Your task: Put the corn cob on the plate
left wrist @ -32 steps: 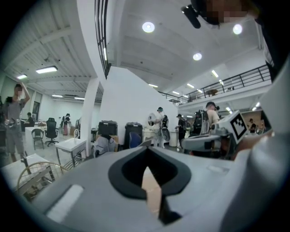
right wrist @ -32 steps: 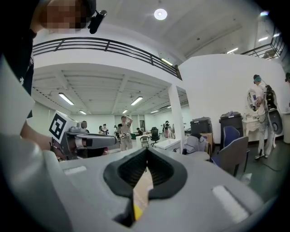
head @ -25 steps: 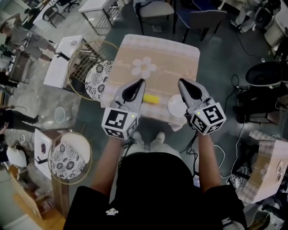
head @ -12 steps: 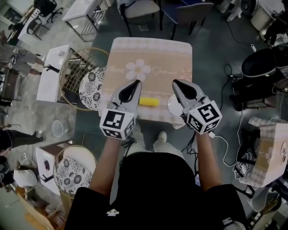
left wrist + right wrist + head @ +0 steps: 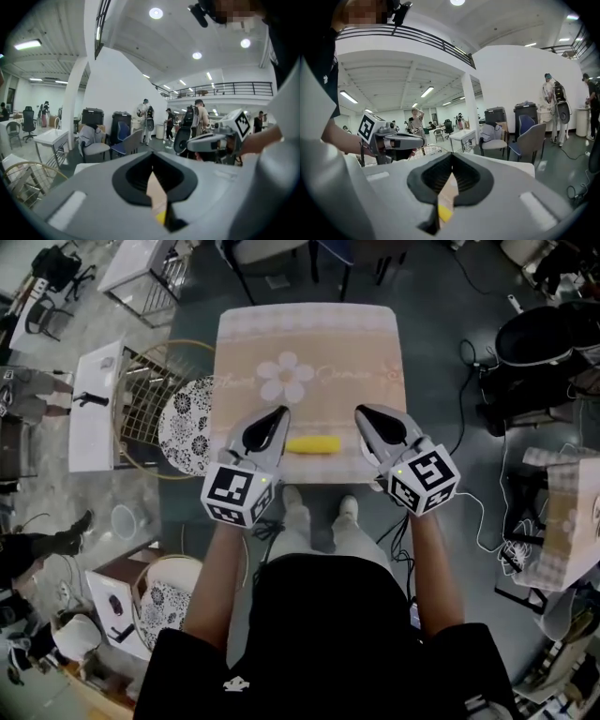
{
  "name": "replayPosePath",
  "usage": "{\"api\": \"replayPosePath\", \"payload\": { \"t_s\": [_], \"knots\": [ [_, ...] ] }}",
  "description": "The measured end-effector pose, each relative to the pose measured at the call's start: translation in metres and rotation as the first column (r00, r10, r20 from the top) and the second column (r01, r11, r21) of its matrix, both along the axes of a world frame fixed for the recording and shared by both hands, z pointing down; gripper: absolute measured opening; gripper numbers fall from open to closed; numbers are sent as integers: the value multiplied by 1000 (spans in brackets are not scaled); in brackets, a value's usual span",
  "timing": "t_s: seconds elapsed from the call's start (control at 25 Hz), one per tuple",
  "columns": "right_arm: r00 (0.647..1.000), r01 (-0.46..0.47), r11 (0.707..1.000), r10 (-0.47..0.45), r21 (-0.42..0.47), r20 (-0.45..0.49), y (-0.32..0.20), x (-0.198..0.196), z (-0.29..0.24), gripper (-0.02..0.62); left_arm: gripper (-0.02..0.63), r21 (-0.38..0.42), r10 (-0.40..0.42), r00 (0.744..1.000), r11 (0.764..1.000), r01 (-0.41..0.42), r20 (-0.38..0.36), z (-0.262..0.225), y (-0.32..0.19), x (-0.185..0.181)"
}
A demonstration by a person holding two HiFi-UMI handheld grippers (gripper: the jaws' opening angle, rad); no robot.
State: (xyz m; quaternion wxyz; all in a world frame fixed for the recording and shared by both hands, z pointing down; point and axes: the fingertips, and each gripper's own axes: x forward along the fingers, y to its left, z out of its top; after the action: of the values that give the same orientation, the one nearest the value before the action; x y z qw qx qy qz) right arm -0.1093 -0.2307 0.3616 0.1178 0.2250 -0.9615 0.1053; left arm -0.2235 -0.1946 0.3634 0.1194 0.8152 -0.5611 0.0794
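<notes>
At frame center we hold the left gripper (image 5: 278,412) and right gripper (image 5: 362,412) closed and empty, either side of the corn cob (image 5: 313,444) on the table (image 5: 309,343).

Yellow corn cob (image 5: 313,444) lying crosswise on table (image 5: 309,343), near edge.

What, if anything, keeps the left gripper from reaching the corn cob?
Probably nothing; it looks reachable. The corn cob lies uncovered on the table, just right of the left gripper, with nothing between them. Its jaws are shut and would need opening.
</notes>
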Motion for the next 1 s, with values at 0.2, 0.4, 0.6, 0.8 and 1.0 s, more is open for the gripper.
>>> {"api": "replayPosePath", "payload": {
  "t_s": [0.2, 0.4, 0.6, 0.8, 1.0],
  "knots": [
    [998, -12, 999, 9, -37, -64, 3, -4, 34, 2, 9, -54, 82, 997, 995, -82, -1, 32, -2, -6],
    [989, -9, 997, -3, -78, -151, 10, -2, 79, 2, 66, -136, 160, 987, 978, -159, -8, 77, 3, -3],
    [970, 14, 991, -45, -132, -237, 22, -3, 126, 28, 128, -235, 236, 971, 947, -220, 43, 129, 10, -3],
    [948, 25, 982, -83, -189, -307, 31, -3, 168, 72, 180, -352, 362, 926, 885, -305, 107, 183, 24, 2],
    [913, 58, 972, -144, -228, -381, 35, -4, 209, 139, 237, -419, 472, 866, 828, -371, 165, 228, 30, 8]
  ]
}}
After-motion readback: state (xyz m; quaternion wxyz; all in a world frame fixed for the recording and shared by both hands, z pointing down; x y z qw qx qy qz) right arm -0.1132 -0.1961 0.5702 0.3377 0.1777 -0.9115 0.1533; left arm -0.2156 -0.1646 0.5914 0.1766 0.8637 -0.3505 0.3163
